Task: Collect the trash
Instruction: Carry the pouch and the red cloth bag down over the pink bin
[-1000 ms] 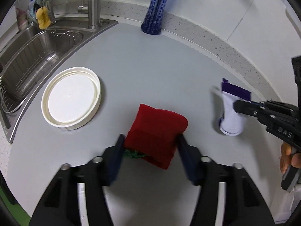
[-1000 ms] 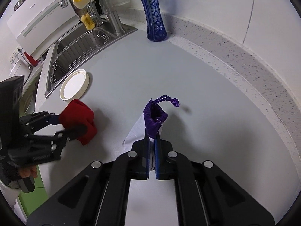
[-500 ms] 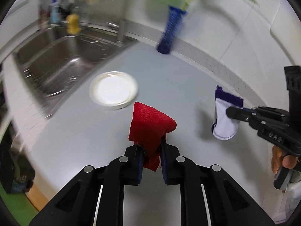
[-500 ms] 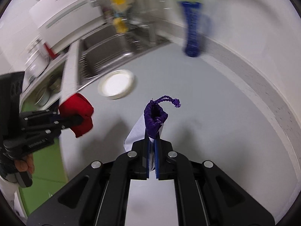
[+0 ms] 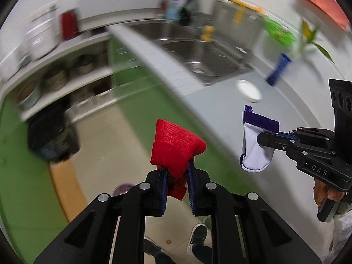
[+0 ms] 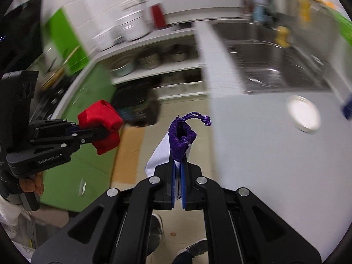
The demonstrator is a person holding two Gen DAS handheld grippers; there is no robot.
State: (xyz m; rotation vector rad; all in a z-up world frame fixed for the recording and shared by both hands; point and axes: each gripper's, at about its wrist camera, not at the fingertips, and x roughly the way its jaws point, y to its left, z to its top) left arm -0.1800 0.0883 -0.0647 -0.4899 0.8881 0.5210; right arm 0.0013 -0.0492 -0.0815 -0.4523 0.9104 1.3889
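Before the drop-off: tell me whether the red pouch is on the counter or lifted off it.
Lifted. The left gripper is shut on the red pouch, holding it in the air past the counter edge, over the floor.

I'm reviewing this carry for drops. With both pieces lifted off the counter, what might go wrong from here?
1. The left gripper pinches only the lower edge of the red cloth pouch; most of it bulges above the fingers, so it may slip out.
2. The right gripper grips the purple-and-white pouch by a thin fold; its loose purple cord might snag.
3. Heavy background blur suggests a fast swing, which may loosen either hold.
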